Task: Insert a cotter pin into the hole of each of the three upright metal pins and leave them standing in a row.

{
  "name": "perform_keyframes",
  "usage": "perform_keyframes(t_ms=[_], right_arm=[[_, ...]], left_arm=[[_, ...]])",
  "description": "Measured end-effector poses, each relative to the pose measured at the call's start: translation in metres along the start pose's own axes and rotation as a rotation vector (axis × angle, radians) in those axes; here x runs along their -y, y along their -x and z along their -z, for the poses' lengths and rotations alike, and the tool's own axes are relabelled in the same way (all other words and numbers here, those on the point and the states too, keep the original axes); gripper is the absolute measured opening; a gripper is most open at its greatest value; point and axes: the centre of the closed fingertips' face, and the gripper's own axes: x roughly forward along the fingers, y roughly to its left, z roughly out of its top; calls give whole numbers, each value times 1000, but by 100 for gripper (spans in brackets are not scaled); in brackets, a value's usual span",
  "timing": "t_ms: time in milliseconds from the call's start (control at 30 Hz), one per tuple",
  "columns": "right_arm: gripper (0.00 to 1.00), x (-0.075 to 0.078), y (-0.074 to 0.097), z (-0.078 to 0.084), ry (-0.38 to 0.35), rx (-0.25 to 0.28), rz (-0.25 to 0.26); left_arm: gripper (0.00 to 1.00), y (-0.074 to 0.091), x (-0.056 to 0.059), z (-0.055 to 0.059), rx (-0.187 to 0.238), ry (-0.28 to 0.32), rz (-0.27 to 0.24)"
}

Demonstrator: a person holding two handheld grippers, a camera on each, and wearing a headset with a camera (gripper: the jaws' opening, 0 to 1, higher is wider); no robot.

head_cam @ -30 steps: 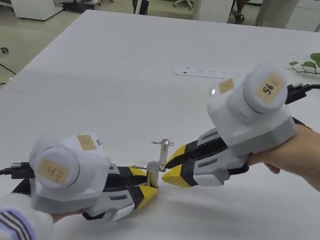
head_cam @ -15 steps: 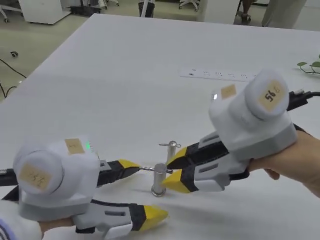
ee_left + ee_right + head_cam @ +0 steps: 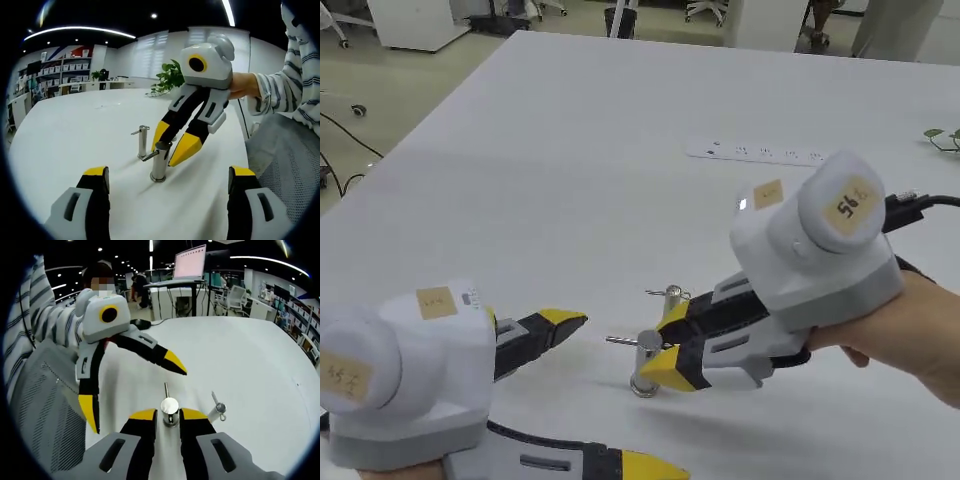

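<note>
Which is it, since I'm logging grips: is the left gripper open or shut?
Open: the left gripper has its jaws wide apart, clear of the near metal pin.

Right gripper [image 3: 663, 348]: jaws closed around near metal pin [image 3: 644, 372]
Cotter pin [image 3: 621, 341]: juts left from its top
Left gripper [image 3: 625, 393]: jaws spread wide

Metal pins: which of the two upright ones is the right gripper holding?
The nearer pin, clamped between the yellow jaws of the right gripper, with a cotter pin jutting from its side. The farther pin stands free behind it.
</note>
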Motion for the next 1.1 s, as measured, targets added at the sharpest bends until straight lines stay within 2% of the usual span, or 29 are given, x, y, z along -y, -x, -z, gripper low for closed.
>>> perform_keyframes(t_ms=[67, 267, 500, 700, 800, 867, 933, 967, 1100], right_arm=[[19, 0, -2, 0, 3, -2, -2], [17, 2, -6, -3, 3, 9, 6], [15, 3, -7, -5, 26, 33, 19], [14, 4, -6, -5, 48, 30, 41], [14, 4, -6, -5, 71, 28, 55], [13, 3, -4, -5, 84, 30, 47], [13, -2, -2, -9, 62, 73, 22], [13, -2, -1, -9, 63, 77, 19], [13, -9, 8, -9, 110, 89, 1]], left_arm=[[99, 2, -2, 4, -13, 2, -12], [99, 7, -7, 7, -17, 21, -37], [99, 13, -14, 2, 7, 13, -77], [99, 15, -14, 0, 6, 8, -83], [99, 16, -13, -3, 21, 31, -74], [99, 17, -13, -4, 27, 29, -75], [99, 18, -12, -5, 24, 34, -72], [99, 18, -12, -5, 22, 35, -71], [99, 19, -8, -6, 14, 31, -66]])
